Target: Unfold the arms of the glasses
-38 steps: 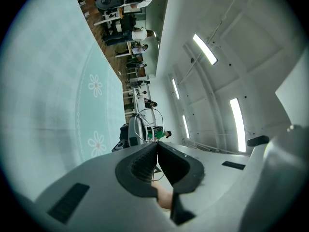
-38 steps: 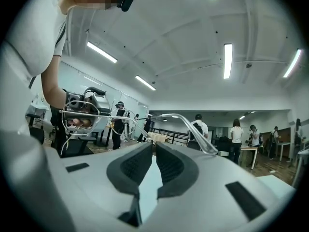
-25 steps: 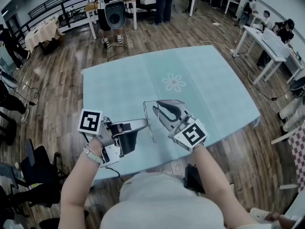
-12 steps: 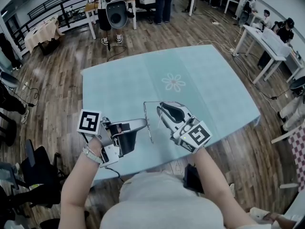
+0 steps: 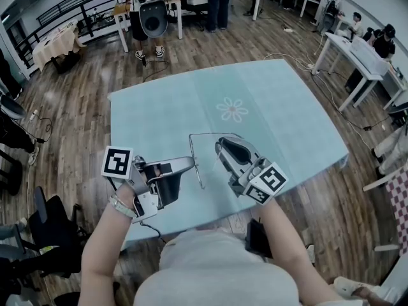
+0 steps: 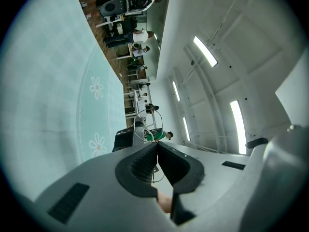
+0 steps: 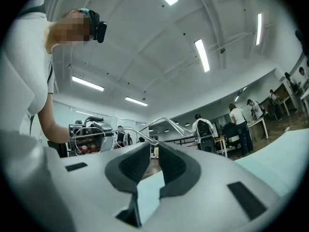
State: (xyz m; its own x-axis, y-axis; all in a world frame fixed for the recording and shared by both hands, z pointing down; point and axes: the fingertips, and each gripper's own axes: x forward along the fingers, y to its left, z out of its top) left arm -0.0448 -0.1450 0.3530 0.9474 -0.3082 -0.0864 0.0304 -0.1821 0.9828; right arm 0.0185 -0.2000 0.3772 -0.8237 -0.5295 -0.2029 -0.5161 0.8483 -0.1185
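Note:
Thin wire-framed glasses [image 5: 199, 166] hang in the air over the pale blue table [image 5: 159, 116], held between both grippers. My left gripper [image 5: 191, 163] points right and is shut on the front frame; its view shows the rim wire [image 6: 146, 124] rising from the closed jaw tips of the left gripper [image 6: 157, 145]. My right gripper [image 5: 220, 147] comes in from the right, its jaws pinched on one arm of the glasses [image 5: 207, 134]. In the right gripper view that arm [image 7: 169, 123] crosses the tips of the right gripper [image 7: 154, 144], and the left gripper [image 7: 87, 138] faces it.
The cloth carries a flower motif [image 5: 233, 110]. The table's near edge [image 5: 191, 218] lies just under my hands. Wooden floor surrounds it, with white desks [image 5: 357, 59] and seated people at the right, standing people at the back, and a chair [image 5: 44, 218] at the left.
The right gripper has shifted a little to the right and rolled, drawing the glasses' arm outward with it. The left gripper has held still.

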